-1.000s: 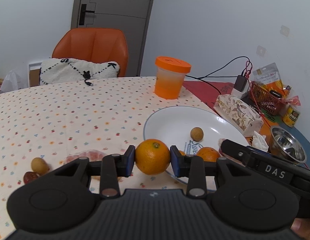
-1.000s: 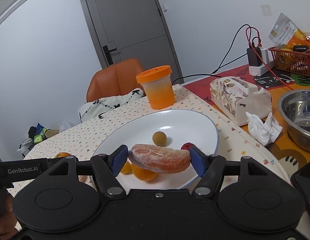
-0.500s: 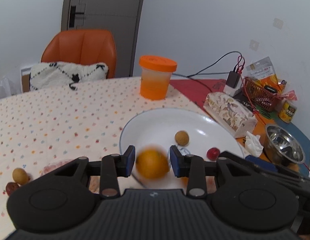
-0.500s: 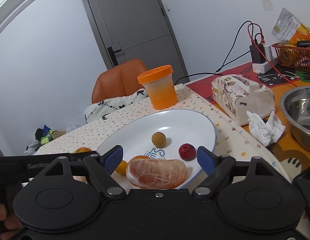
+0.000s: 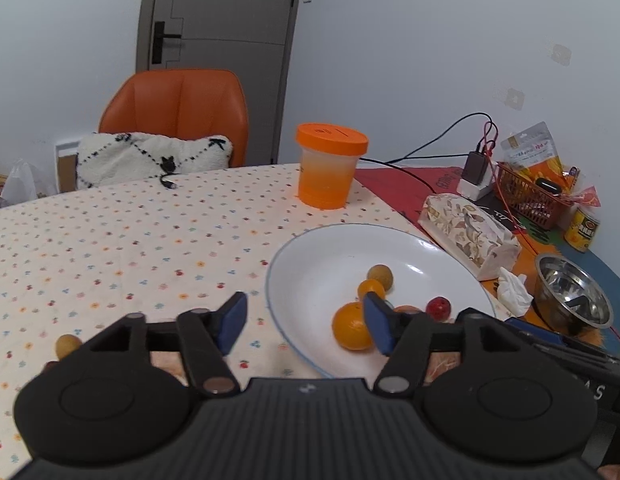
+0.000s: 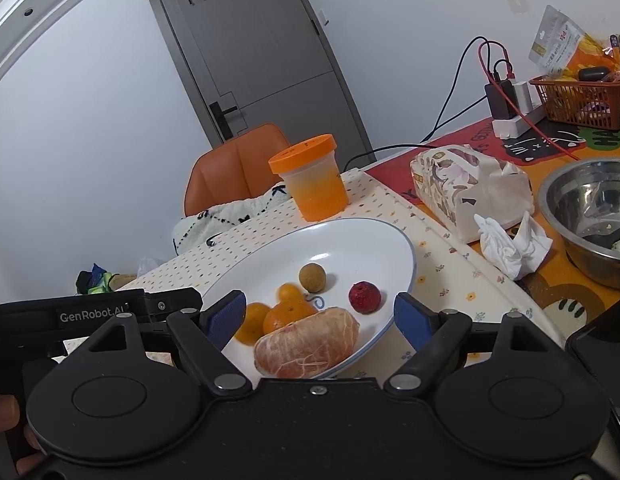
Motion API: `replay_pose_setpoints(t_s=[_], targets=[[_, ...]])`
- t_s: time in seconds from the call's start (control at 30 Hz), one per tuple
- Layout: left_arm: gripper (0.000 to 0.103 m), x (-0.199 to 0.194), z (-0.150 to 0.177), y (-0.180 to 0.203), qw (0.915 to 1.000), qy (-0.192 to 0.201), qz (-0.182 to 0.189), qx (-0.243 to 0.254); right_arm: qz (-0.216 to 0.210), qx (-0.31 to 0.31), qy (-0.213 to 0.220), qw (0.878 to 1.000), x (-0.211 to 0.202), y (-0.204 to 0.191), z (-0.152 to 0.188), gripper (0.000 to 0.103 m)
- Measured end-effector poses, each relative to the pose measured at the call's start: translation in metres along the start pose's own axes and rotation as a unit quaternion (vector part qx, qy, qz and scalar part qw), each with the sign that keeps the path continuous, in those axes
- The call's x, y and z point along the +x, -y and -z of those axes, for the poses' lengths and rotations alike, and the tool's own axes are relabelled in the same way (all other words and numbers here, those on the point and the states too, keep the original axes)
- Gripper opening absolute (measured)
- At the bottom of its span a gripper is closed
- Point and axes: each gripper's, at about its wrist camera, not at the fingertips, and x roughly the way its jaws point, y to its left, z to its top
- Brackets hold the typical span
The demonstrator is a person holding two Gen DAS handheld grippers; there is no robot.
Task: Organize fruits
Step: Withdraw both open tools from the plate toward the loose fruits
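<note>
**A:** how far along is the fruit sorting rn?

**B:** mostly done imo. The white plate (image 6: 406,248) already has a peeled grapefruit chunk (image 6: 307,342) at its near edge, a couple of oranges (image 6: 287,316), a tiny orange one (image 6: 290,292), a brown longan (image 6: 312,277) and a red berry (image 6: 364,297). Still left out on the tablecloth (image 5: 109,248): another longan (image 5: 67,345) far left, maybe smth dark red just below it, too cut off to tell.

**A:** and the grippers?

**B:** both are tilted down a bit over the near side of the plate. Left gripper (image 5: 305,326) is opening, nothing pinched; the orange (image 5: 352,326) sits in the plate right by its right pad, looks let go. Right gripper (image 6: 320,316) is spread wide w/ the grapefruit lying free between the pads, not touching either. Prob next is the left one going for that stray longan.
</note>
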Motion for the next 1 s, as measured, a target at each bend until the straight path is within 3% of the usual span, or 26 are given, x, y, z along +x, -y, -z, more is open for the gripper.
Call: replay_pose_setpoints(t_s=[0.07,0.23,0.63,0.73,1.0], targets=[[0.08,-0.004,0.0,-0.002,0.9999,0.007,-0.008,0.005,0.0,-0.003,0.0,1.0,-0.002,-0.003,0.0,0.081],[0.091,-0.011,-0.002,-0.01,0.9998,0.008,-0.02,0.004,0.001,-0.004,-0.001,1.0,-0.004,-0.007,0.003,0.081],[0.093,-0.028,0.007,-0.04,0.9986,-0.016,-0.047,-0.02,-0.008,-0.013,-0.012,1.0,-0.012,-0.028,0.007,0.095],[0.095,-0.034,0.009,-0.048,0.9981,-0.018,-0.051,-0.028,-0.004,-0.008,-0.014,1.0,-0.013,-0.032,0.008,0.103],[0.103,-0.052,0.014,-0.064,0.998,-0.016,-0.042,-0.045,-0.001,-0.005,-0.034,0.999,-0.018,-0.047,0.014,0.103]])
